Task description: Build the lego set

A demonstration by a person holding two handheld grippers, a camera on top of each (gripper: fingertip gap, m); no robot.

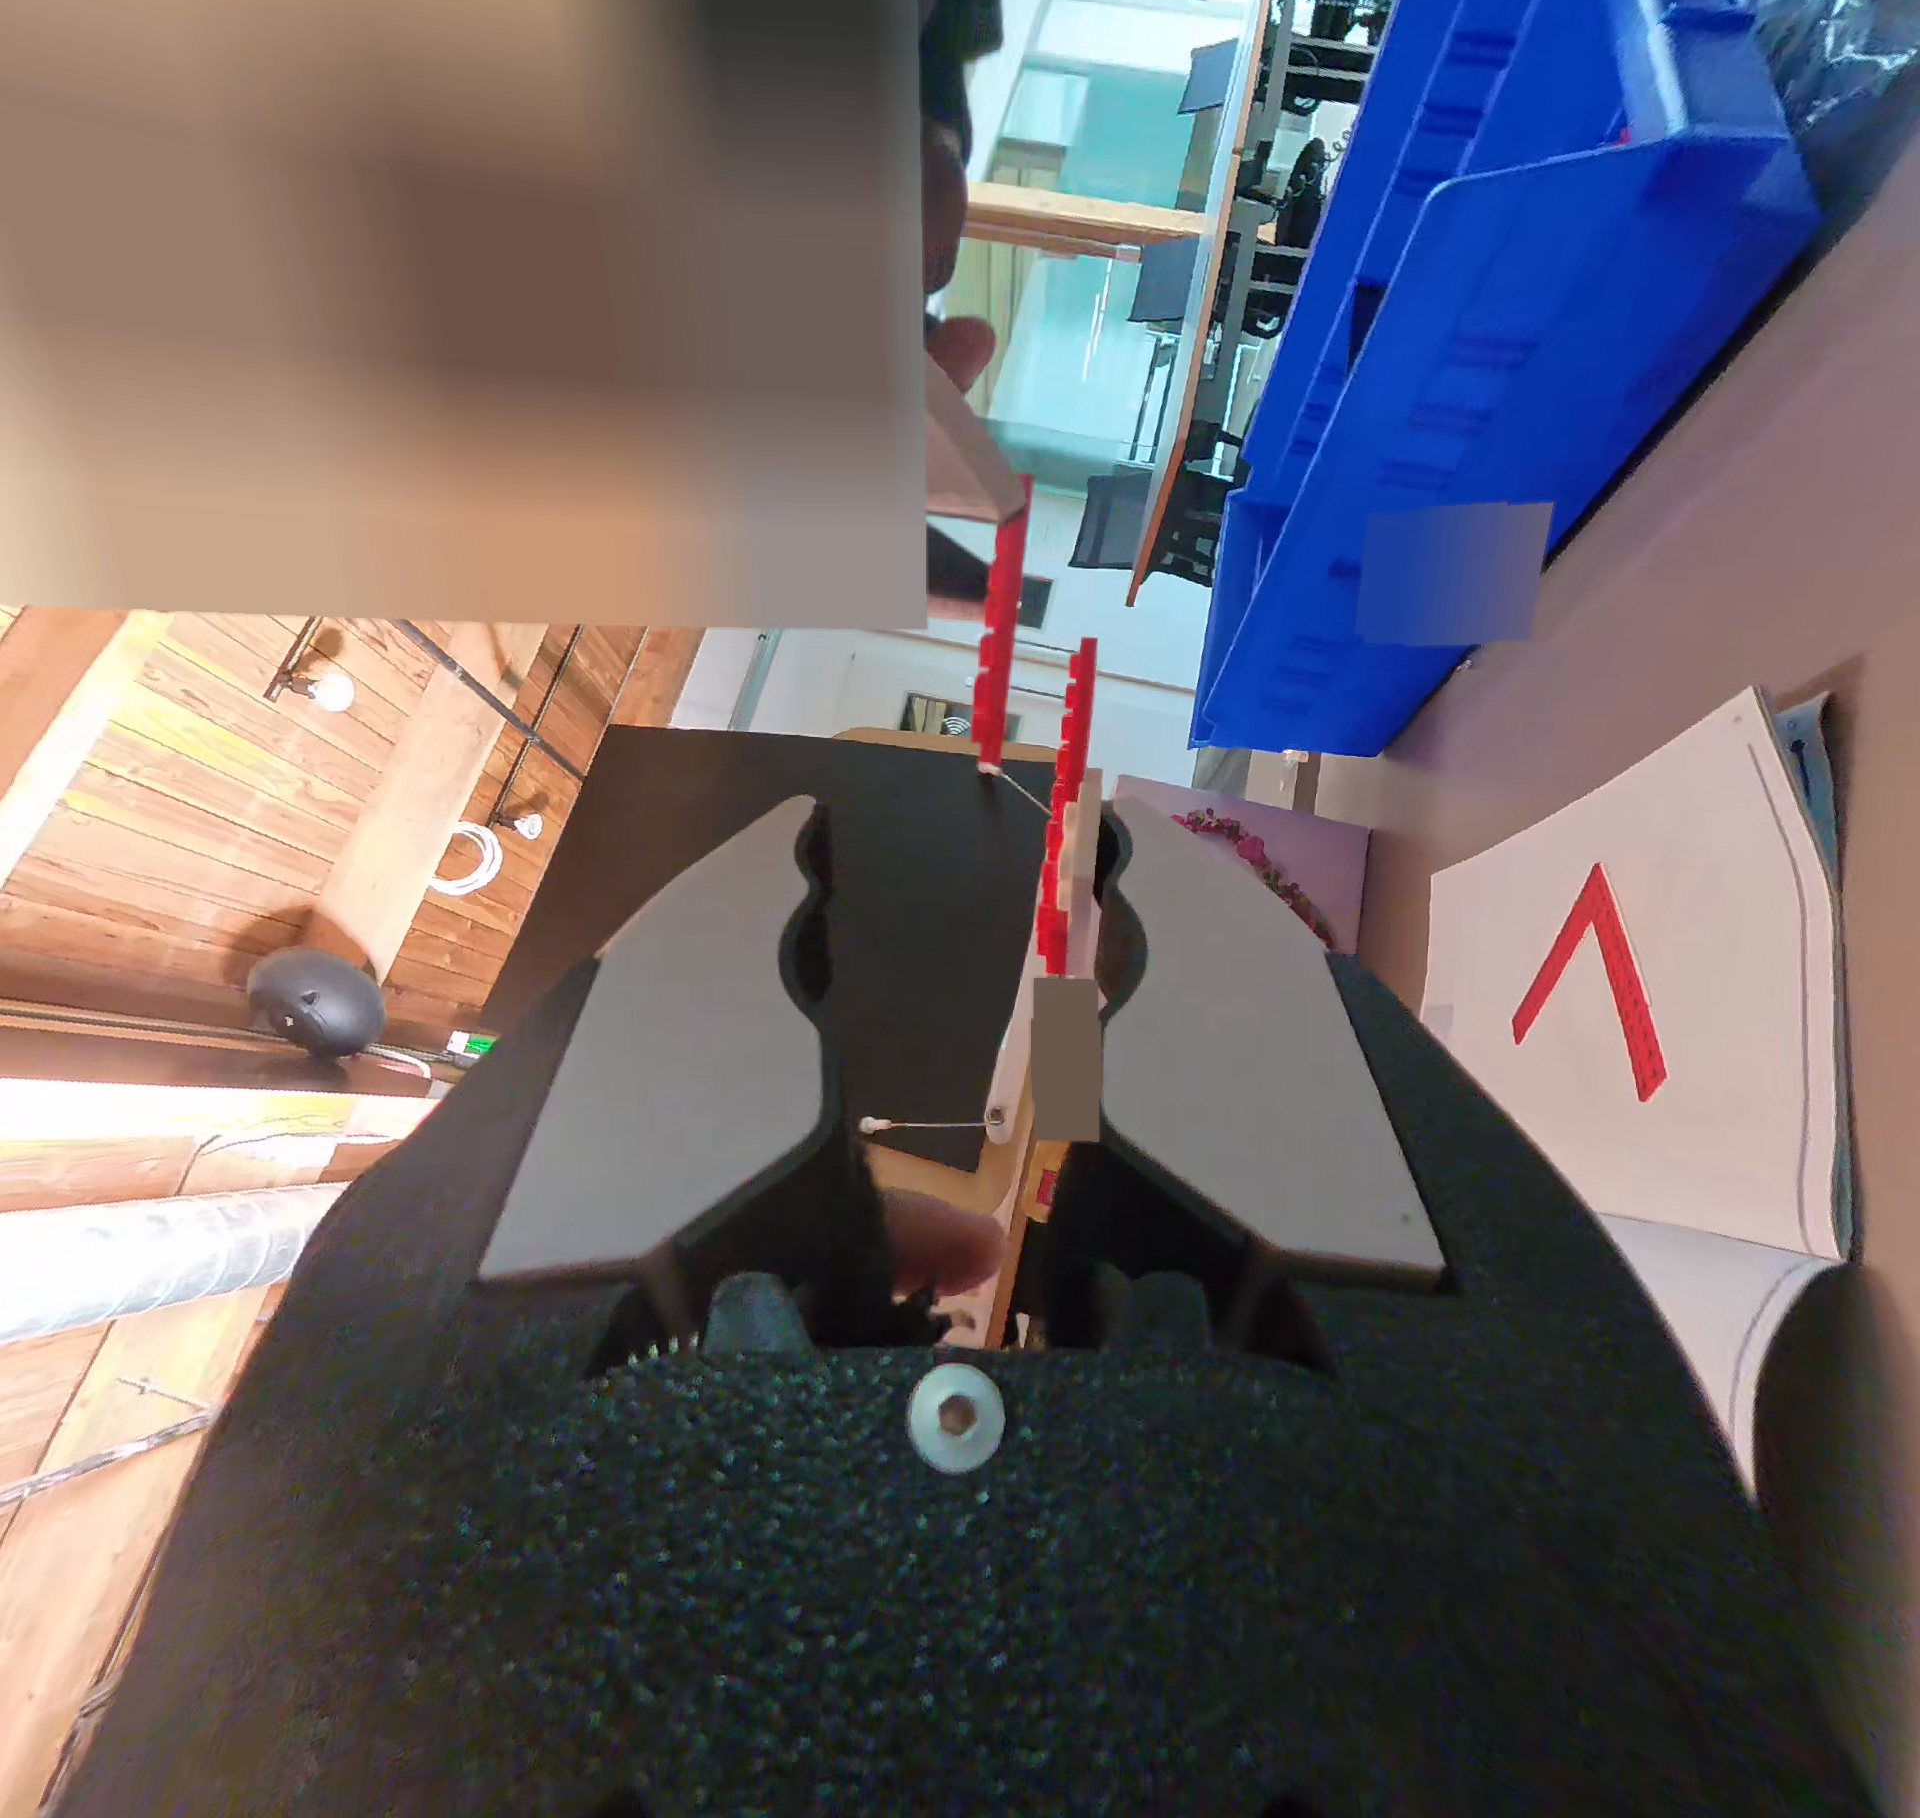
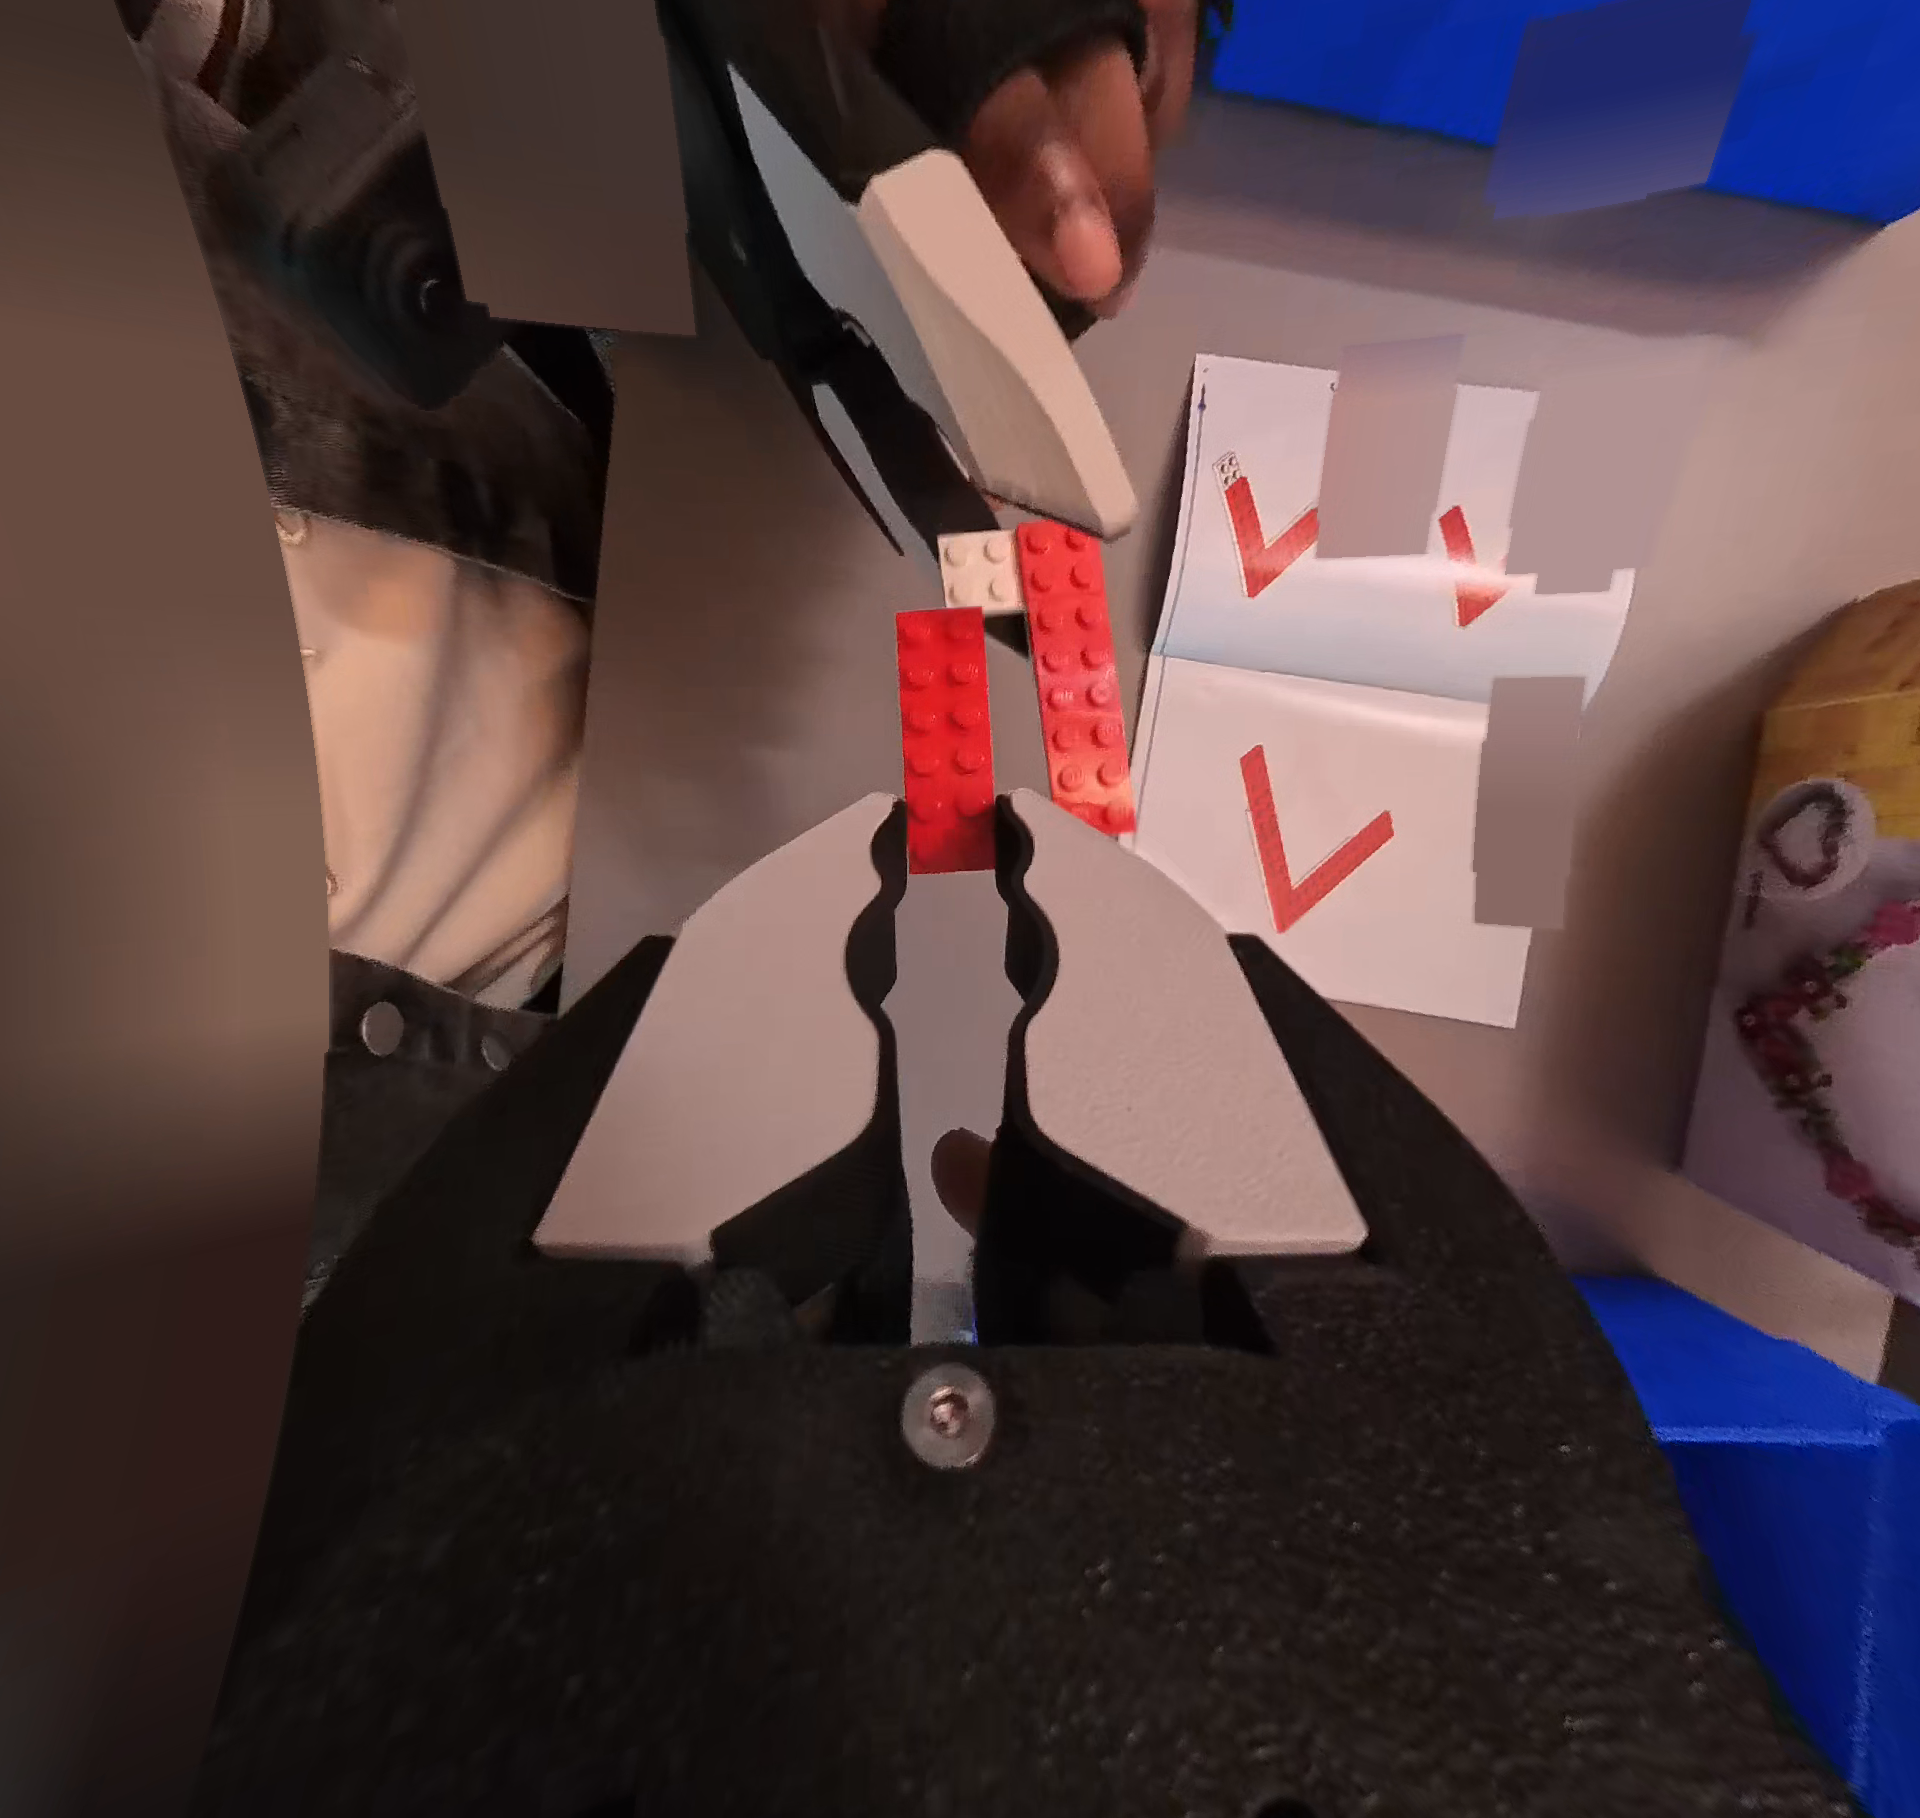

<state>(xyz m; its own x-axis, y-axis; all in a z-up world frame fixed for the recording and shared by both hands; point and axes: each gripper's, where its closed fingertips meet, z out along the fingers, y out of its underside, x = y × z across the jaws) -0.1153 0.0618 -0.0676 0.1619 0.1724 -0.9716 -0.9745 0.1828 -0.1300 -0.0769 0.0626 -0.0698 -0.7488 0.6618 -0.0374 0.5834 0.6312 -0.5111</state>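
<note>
My right gripper (image 2: 948,812) is shut on the near end of a short red plate (image 2: 943,729) and holds it studs up above the grey table (image 2: 727,625). Beside it, to the right, is a longer red plate (image 2: 1075,667) with a white 2x2 plate (image 2: 977,568) joined at its far end. In the left wrist view my left gripper (image 1: 964,812) stands wide open. The long red plate (image 1: 1065,812) is edge-on against the inner face of its right finger (image 1: 1226,1020). The short plate (image 1: 997,625) shows farther off. The left gripper's upper finger (image 2: 997,366) overlaps the long plate's far end.
An open instruction booklet (image 2: 1351,729) lies on the table to the right and also shows in the left wrist view (image 1: 1662,989). Blue bins (image 1: 1507,314) stand behind it, and another (image 2: 1787,1477) at the near right. A flowered white box (image 2: 1818,989) is at the right. A person's torso (image 2: 436,729) is at the left. The grippers' ends are close to 4 cm from one another.
</note>
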